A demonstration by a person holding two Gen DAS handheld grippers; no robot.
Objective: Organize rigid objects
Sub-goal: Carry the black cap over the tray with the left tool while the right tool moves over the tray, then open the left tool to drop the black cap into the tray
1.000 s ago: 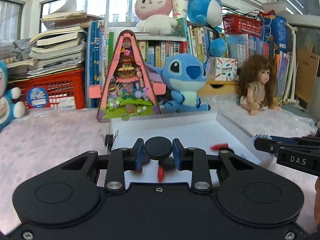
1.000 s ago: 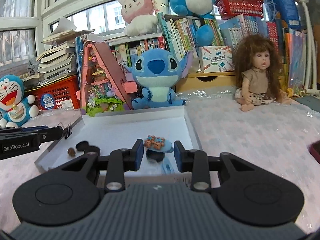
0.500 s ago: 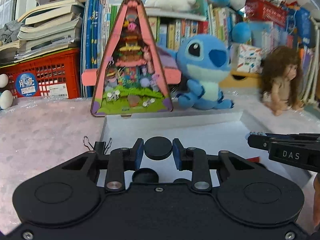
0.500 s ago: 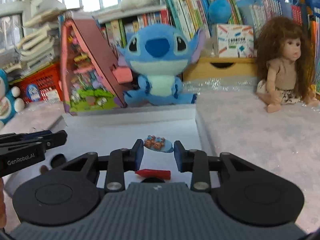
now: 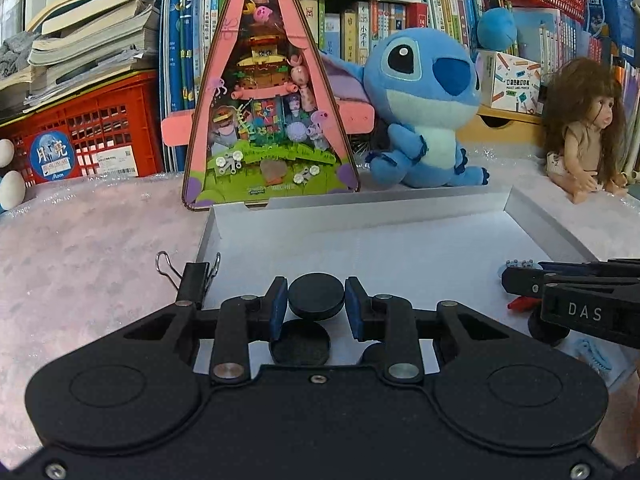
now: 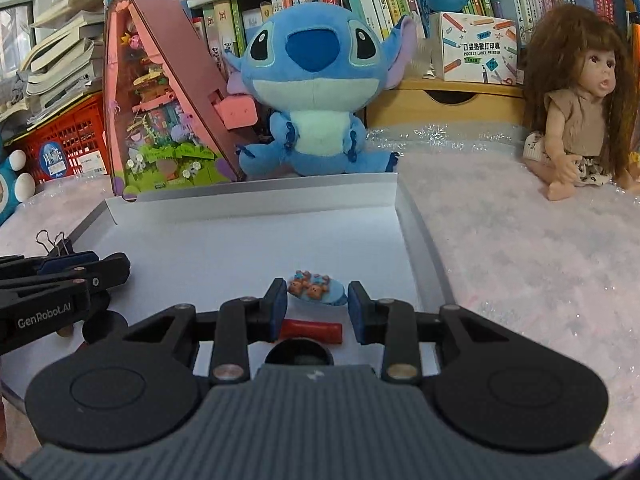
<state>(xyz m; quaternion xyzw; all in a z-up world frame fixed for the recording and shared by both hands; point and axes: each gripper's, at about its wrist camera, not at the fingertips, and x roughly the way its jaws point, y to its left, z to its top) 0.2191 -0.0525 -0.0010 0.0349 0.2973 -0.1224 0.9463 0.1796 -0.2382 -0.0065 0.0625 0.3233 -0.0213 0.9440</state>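
A shallow white tray [image 5: 400,240] lies on the pink table cover. My left gripper [image 5: 316,300] is shut on a black round disc [image 5: 316,294], held just above the tray's near left part. Under it a black round cap [image 5: 300,346] rests on the tray floor. My right gripper [image 6: 316,300] is shut on a blue oval piece with small bear figures [image 6: 316,288], low over the tray [image 6: 240,240]. Beneath it lie a red stick-shaped piece [image 6: 312,330] and a black cap [image 6: 298,356]. Each gripper shows in the other's view: the right gripper [image 5: 508,276] and the left gripper [image 6: 120,268].
A black binder clip [image 5: 192,276] is clamped on the tray's left rim. A light-blue toothed piece [image 5: 592,354] lies at the tray's near right. Behind the tray stand a pink triangular diorama [image 5: 268,120], a blue plush [image 5: 424,92], a doll [image 5: 580,128] and a red crate [image 5: 88,140].
Both grippers have come forward and lower over the tray with their pieces still held. The toys behind look larger. Little has shifted in the last half second.
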